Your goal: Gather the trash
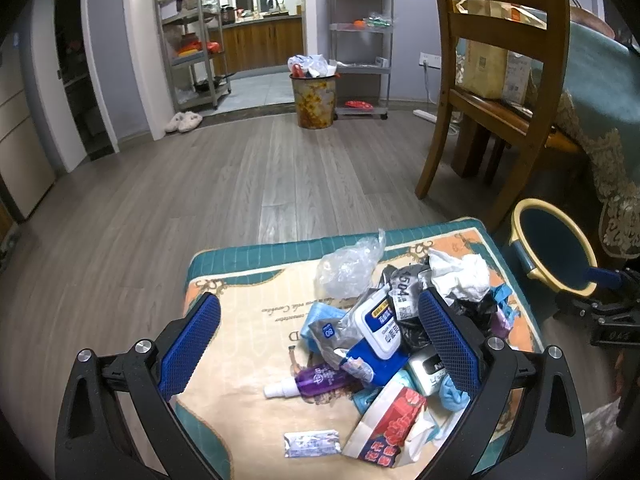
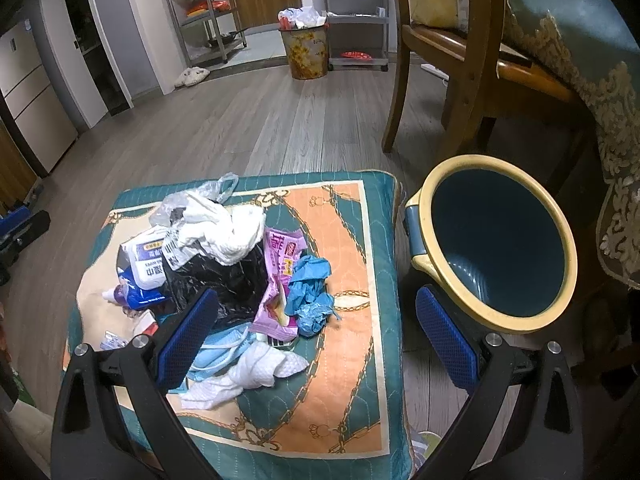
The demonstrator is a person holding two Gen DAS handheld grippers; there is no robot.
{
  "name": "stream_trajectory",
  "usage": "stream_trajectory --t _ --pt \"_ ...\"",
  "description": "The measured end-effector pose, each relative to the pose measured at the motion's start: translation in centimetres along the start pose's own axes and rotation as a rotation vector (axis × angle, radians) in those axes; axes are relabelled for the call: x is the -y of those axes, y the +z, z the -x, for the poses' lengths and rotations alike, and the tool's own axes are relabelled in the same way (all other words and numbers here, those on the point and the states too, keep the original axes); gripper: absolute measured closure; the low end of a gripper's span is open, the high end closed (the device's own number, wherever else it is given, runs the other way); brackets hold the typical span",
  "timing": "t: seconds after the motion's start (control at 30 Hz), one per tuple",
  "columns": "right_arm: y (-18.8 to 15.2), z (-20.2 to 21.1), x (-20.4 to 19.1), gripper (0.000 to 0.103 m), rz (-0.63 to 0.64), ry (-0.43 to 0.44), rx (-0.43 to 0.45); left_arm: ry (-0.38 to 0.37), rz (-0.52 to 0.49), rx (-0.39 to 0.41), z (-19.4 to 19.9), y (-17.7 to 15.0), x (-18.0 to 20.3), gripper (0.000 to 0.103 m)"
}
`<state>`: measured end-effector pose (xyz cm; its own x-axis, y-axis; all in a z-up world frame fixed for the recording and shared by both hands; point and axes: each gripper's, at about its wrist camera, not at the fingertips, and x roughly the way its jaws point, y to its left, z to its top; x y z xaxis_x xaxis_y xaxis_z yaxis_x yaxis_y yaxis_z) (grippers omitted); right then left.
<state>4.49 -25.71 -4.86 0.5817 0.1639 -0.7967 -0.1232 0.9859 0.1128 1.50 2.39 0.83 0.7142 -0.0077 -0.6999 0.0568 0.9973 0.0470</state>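
Trash (image 2: 224, 264) lies heaped on the patterned cushion (image 2: 352, 360), crowded toward its left half as your right camera sees it, with a crumpled white tissue (image 2: 224, 232) on top and a blue glove (image 2: 310, 292) at the heap's right fringe. The cushion's right half is bare fabric, so you have open room there. Just beyond the cushion's right edge stands the blue bin with the cream rim (image 2: 496, 240), tipped toward you, its mouth open and nothing visible inside.

Your right gripper (image 2: 316, 340) is spread wide and holds nothing; its left finger hangs over the black bag (image 2: 236, 280), its right finger by the bin's near rim. Your left gripper (image 1: 320, 344) is also wide and unloaded, straddling the pile from the near side.

Only the left camera shows you the purple spray bottle (image 1: 308, 382), the red-printed box (image 1: 388, 428) and the small foil sachet (image 1: 312, 444) near the cushion's close edge. Only the right camera shows the pink wrapper (image 2: 280, 280) and the white wipes (image 2: 248, 376).

Farther off, bare wood floor (image 1: 240, 184) runs to a full waste basket (image 1: 314, 96); a wooden chair (image 1: 500, 80) stands right.
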Motion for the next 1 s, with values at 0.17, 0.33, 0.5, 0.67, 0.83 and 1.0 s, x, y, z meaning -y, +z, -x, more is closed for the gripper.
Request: stream_trajectory --t 0.17,0.33,0.5,0.67,0.83,1.0 --pt "1.1 0.6 0.0 0.006 -0.005 0.04 0.009 -0.002 -0.044 0.002 -0.7 0.6 0.1 0.005" --pt "2.9 -0.1 0.3 0.006 0.032 0.035 0.013 -0.036 -0.096 0.05 -2.0 2.5 -1.2 0.005" --pt "4.4 -1.6 0.5 0.006 0.044 0.058 0.029 -0.036 -0.07 0.026 -5.1 3.6 -3.0 0.005" --pt "5.2 -4.5 -0.4 0.006 0.051 0.128 0.008 -0.012 -0.15 -0.024 -9.1 3.9 -3.0 0.005" --pt "5.2 -7.3 -2.0 0.008 0.064 0.17 -0.035 -0.038 -0.179 -0.092 -13.0 3.5 -2.1 0.007" --pt "5.2 -8.6 -4.4 0.016 0.133 0.202 -0.056 -0.067 -0.198 -0.135 -15.8 3.5 -1.0 0.01"
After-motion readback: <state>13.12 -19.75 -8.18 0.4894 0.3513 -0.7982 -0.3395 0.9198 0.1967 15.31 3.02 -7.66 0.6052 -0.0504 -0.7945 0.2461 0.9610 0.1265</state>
